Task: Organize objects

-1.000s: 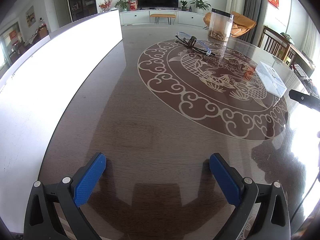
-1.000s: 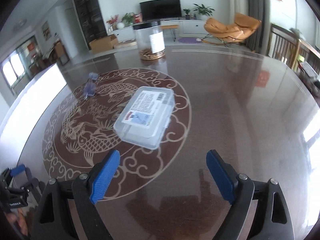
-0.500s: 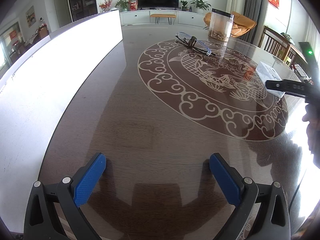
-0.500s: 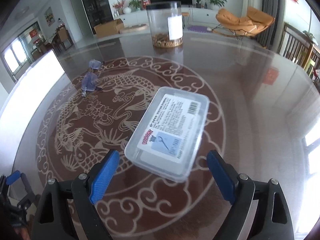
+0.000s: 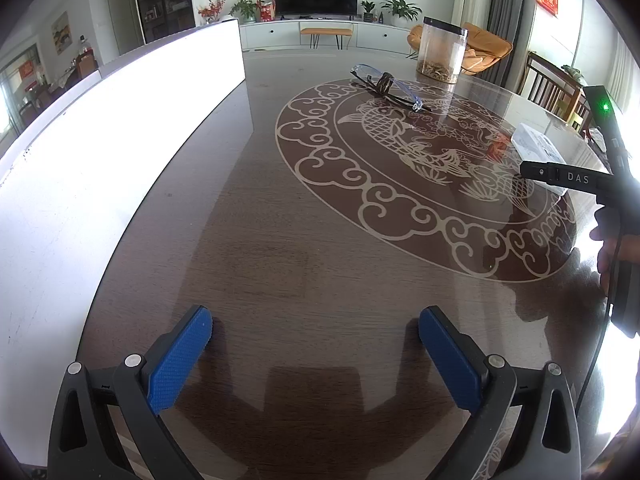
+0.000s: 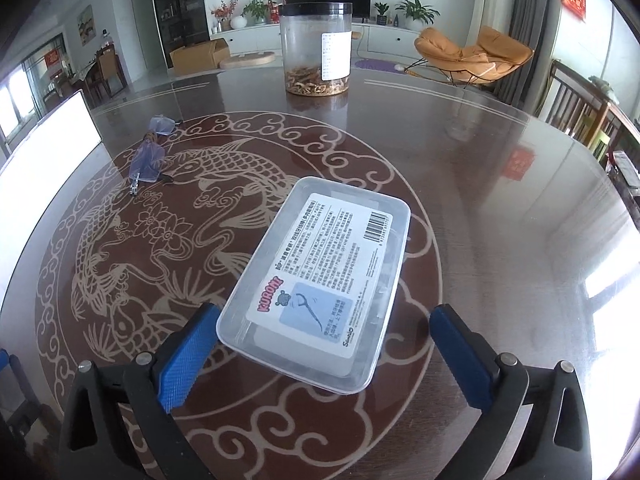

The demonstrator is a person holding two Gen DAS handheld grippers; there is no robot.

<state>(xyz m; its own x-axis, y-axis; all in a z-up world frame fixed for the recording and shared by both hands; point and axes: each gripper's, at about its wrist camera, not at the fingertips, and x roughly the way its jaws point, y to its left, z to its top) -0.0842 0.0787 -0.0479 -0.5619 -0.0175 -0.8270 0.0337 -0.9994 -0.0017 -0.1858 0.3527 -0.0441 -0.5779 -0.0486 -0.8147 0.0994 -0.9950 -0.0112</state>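
Right wrist view: right gripper (image 6: 322,346) has just been opening wide, box (image 6: 320,284) between the pads, untouched, near side of the table (image 6: 500,168). Left gripper (image 5: 314,362) gapes, empty. Box sits skewed, so clamping could twist it or skid it on that glossy top.

plastic box (image 6: 320,276) label, frame centre: showing "KUROMI" in pink, a barcode | black device (image 5: 568,178), right edge of left wrist view: showing "DAS" | jar (image 6: 316,48) label: proving unreadable
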